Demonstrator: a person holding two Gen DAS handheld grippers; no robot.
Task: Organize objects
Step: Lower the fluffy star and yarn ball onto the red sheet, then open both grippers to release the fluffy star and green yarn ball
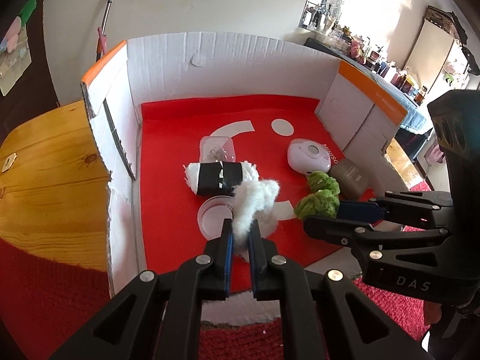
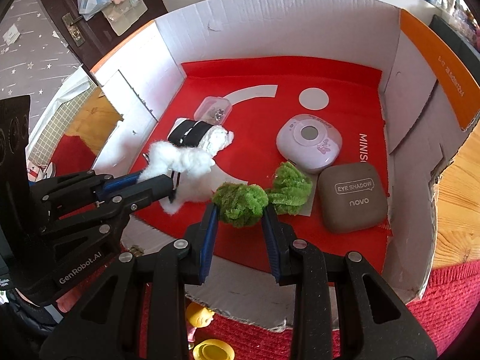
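Left gripper (image 1: 240,229) clenched on white cotton tuft (image 1: 255,202), frame centre. Right gripper (image 2: 240,213) clamped around green fuzzy ball (image 2: 239,203), lower centre, inside cardboard box (image 2: 270,24).

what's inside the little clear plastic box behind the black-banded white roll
The clear plastic box holds small silvery, metallic-looking bits clustered near its middle; they are too small to identify. The roll in front covers the box's near edge, so anything lying there is hidden.
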